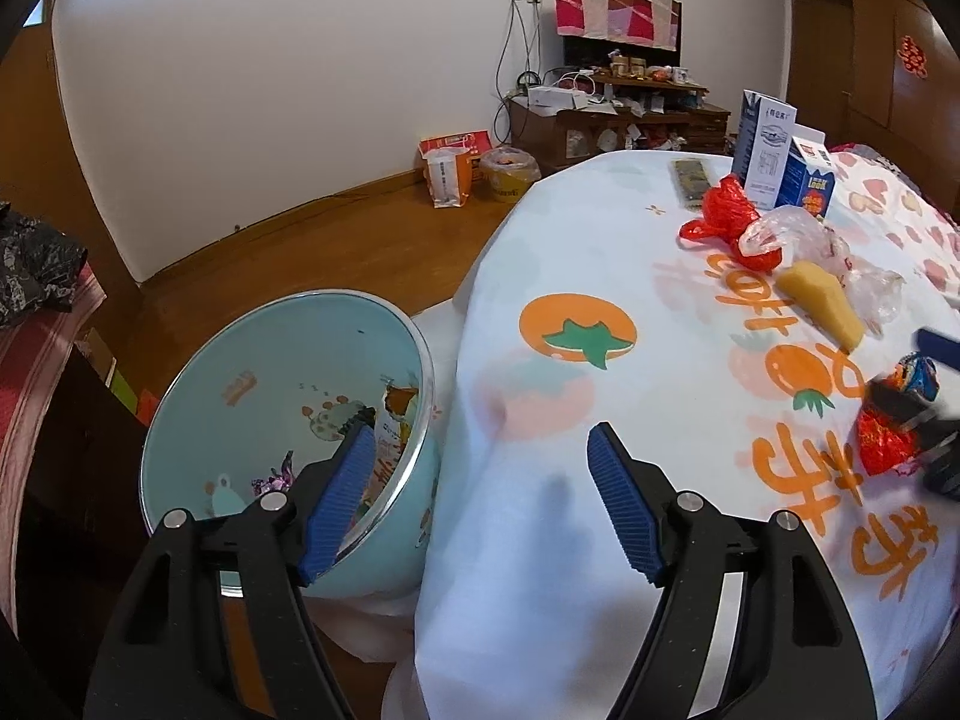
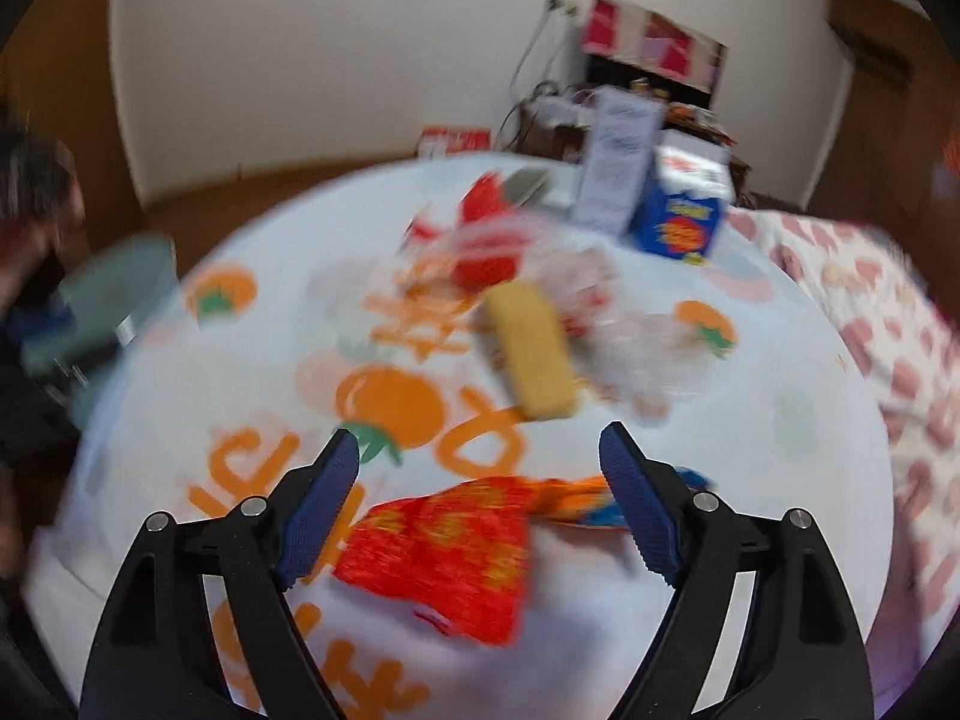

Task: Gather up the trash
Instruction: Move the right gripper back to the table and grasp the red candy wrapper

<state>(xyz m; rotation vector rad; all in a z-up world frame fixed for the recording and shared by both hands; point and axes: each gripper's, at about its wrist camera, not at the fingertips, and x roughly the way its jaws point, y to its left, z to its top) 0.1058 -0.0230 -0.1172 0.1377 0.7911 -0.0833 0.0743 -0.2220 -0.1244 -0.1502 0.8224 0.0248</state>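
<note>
My left gripper is open. Its left finger reaches over the rim of a light blue basin standing beside the table, and its right finger is over the tablecloth. Several wrappers lie in the basin. My right gripper is open above a crumpled red and orange wrapper that lies on the cloth between its fingers, touching neither pad. In the blurred right wrist view, an orange and blue piece sits by the right finger. The left wrist view shows the same wrapper at the far right.
Farther along the table lie a yellow block, a clear plastic bag and a red plastic bag. Two cartons stand behind them, beside a dark flat pack. Bags sit on the wooden floor by the wall.
</note>
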